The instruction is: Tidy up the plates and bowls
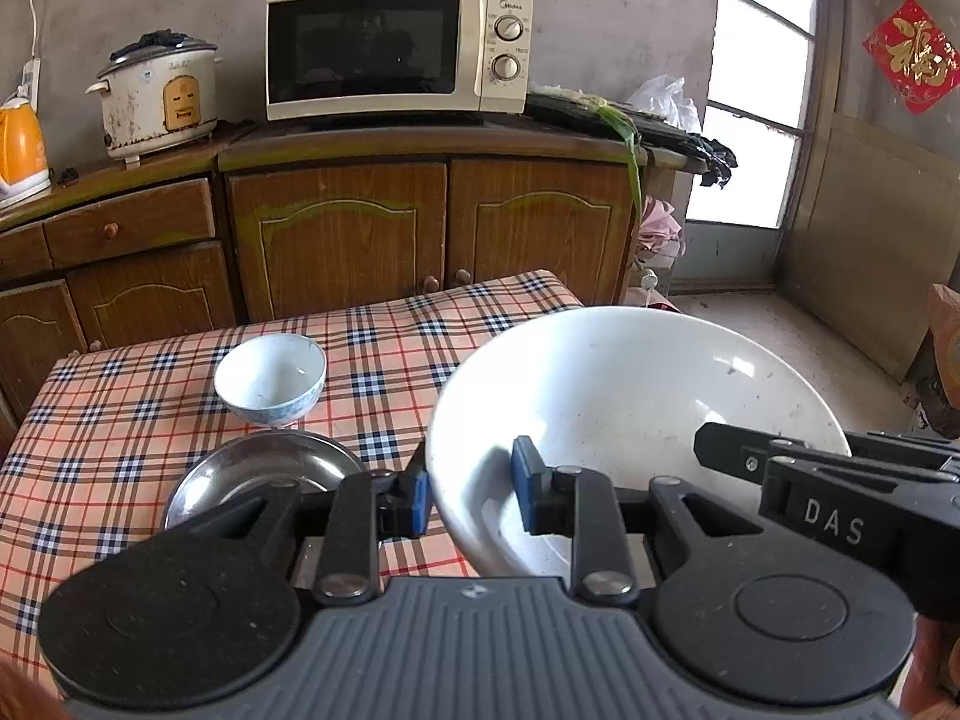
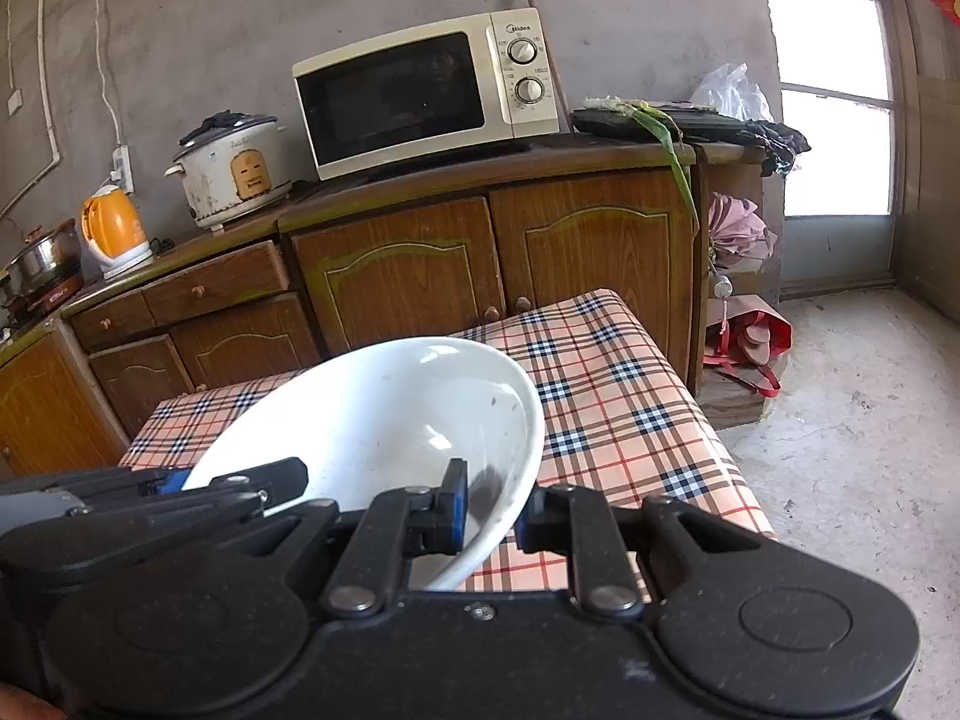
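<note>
Both tools have hold of the big white bowl (image 1: 636, 402), one on each side of its rim, and that makes sense: a dish this wide and shallow would tip out of a single pinch. The left hand-held gripper (image 1: 474, 495) is clamped on the rim at the lower middle of its own view, one blue pad inside the bowl and one outside. The right hand-held gripper (image 2: 489, 507) grips the opposite edge the same way, at the lower centre of its frame. The bowl appears to be carried clear of the checked worktop (image 1: 120, 396), tilted a little, though I can't tell from here whether its underside clears the cloth.

The left view gives what the right one misses: a small blue-and-white bowl (image 1: 270, 378) standing at centre left, and just in front of it a shallow steel dish (image 1: 258, 468), the two nearly touching. My guess is the big bowl is headed for that group.

The right view instead shows bare cloth to the right of the bowl, the table's far corner and the concrete floor (image 2: 852, 420) beyond it.
</note>
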